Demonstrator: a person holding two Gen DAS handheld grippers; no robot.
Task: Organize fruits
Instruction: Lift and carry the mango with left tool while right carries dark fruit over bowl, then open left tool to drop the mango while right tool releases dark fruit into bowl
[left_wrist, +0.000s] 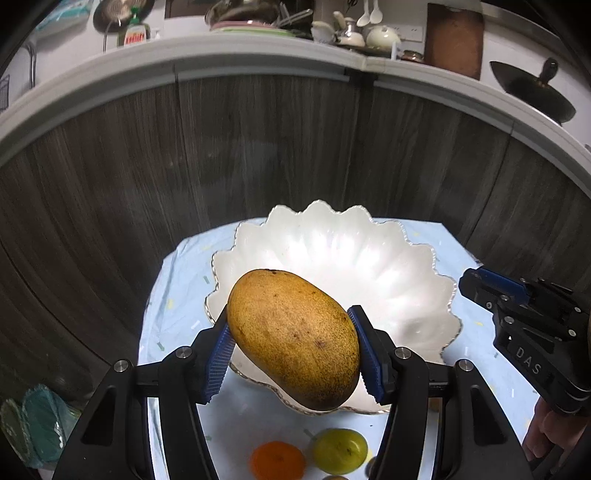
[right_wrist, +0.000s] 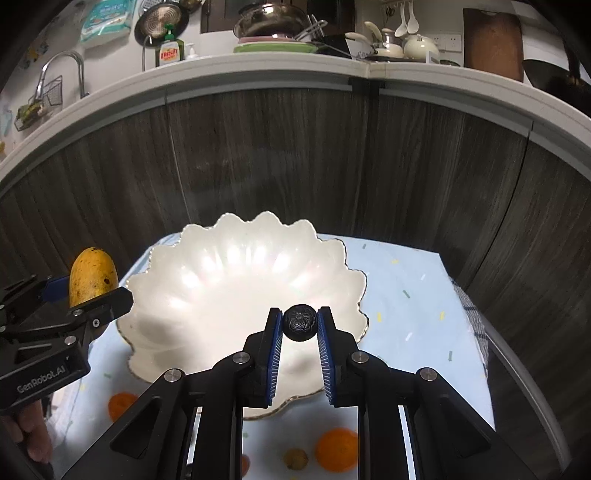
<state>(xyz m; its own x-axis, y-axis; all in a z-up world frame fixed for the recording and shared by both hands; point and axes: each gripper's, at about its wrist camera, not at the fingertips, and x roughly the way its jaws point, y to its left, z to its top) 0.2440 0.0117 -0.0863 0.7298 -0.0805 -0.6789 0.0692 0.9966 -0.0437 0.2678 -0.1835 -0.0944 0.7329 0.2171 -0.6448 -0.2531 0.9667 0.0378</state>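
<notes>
**A:** What is each hand carrying, and where, relative to the bowl?

**B:** The white bowl (left_wrist: 332, 258) is the landmark: a wide, glossy, pearly dish with a scalloped rim like petals, standing on a pale blue cloth (left_wrist: 177, 295). The left gripper (left_wrist: 293, 345) is clamped on a mango (left_wrist: 293, 336), held in the air above the bowl's near-left rim. The right gripper (right_wrist: 300, 325) is clenched on a small dark round fruit (right_wrist: 300, 322), held above the near side of the bowl.

**A:** How would they handle?

**B:** The mango is large, egg-shaped, yellow-orange with brown speckles, and its skin looks smooth. I judge it heavy and soft enough to bruise. The ribbed blue pads (left_wrist: 218, 358) hold it across its middle, which seems the steadiest place. The dark fruit has a wrinkled, patterned skin and looks light and firm; only the pad tips pinch it, so it could pop out.

**A:** Anything else?

**B:** The bowl looks like ceramic or glass, likely fragile, so the fruit is better lowered than dropped. On the cloth nearer than the bowl lie an orange fruit (left_wrist: 277, 461) and a yellow-green fruit (left_wrist: 340, 450).
</notes>
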